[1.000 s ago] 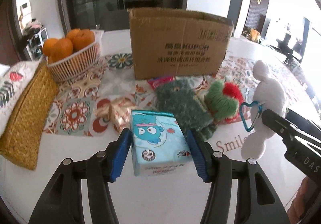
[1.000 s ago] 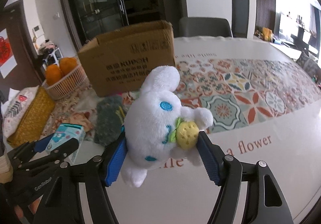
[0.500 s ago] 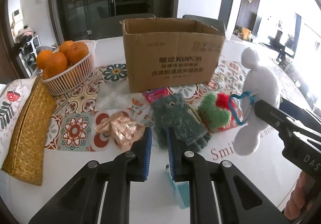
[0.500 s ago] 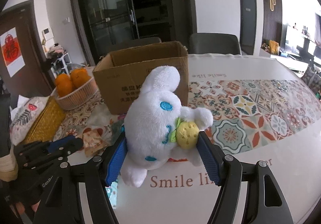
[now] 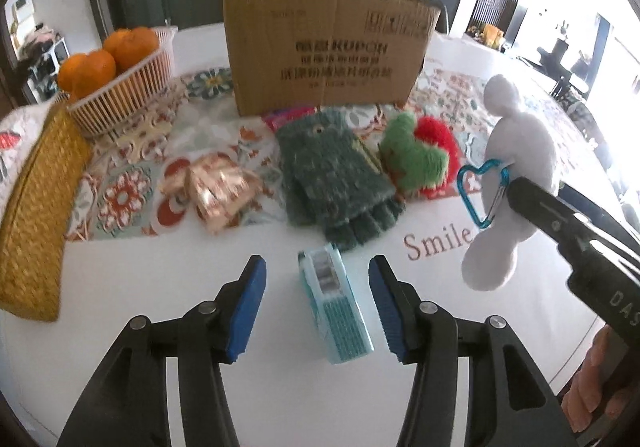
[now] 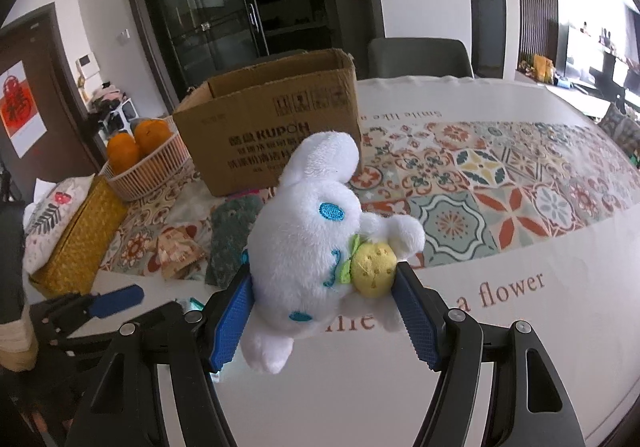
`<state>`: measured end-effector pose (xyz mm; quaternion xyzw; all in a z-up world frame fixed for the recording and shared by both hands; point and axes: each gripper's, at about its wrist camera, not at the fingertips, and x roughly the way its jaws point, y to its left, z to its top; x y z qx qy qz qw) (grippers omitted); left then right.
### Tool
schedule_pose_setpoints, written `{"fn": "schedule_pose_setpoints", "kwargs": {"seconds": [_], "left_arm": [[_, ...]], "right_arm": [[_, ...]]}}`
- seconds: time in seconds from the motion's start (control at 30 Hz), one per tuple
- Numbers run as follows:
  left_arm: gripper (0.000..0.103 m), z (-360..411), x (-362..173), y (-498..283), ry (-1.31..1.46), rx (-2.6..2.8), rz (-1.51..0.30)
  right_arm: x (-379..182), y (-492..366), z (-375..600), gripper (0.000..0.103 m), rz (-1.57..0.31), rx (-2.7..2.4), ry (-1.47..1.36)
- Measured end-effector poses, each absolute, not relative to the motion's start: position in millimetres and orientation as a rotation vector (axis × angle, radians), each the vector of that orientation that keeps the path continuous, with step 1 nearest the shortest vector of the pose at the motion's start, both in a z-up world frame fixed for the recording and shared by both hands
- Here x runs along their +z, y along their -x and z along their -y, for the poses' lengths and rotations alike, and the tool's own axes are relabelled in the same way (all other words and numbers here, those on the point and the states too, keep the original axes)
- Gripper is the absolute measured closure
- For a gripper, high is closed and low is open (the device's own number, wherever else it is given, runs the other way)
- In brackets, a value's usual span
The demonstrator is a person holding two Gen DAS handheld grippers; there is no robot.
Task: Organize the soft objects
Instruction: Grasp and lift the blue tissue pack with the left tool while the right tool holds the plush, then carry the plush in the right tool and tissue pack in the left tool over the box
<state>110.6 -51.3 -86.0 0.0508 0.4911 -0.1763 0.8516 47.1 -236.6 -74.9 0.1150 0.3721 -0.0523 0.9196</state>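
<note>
My right gripper is shut on a white plush bunny with a yellow ball and holds it above the table; the bunny also shows in the left wrist view with a blue heart carabiner. My left gripper is open, its jaws either side of a teal tissue pack that lies on its edge on the white cloth. Beyond it lie dark green knitted gloves, a green and red plush and a gold foil packet. An open cardboard box stands behind them.
A white basket of oranges stands at the back left. A woven yellow box with a printed cloth lies along the left edge. A grey chair stands behind the table. The patterned tablecloth stretches to the right.
My left gripper was around the tissue pack, then shut with the pack slipped below it, and now stands open around the pack lying on its edge. The right gripper has raised the bunny slightly.
</note>
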Motion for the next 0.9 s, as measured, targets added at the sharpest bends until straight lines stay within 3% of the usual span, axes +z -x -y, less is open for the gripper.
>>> {"fn": "schedule_pose_setpoints", "kwargs": {"seconds": [0.2, 0.53, 0.9], "left_arm": [[0.051, 56, -109, -113, -0.092, -0.369, -1.104], [0.075, 59, -126, -114, -0.076, -0.376, -1.138], [0.077, 53, -117, -116, -0.065, -0.378, -1.087]], "right_arm": [[-85, -47, 237, 0.033, -0.794, -0.104, -0.235], [-93, -48, 231, 0.033, -0.824, -0.096, -0.223], [-95, -50, 226, 0.033, -0.836, -0.093, -0.209]]}}
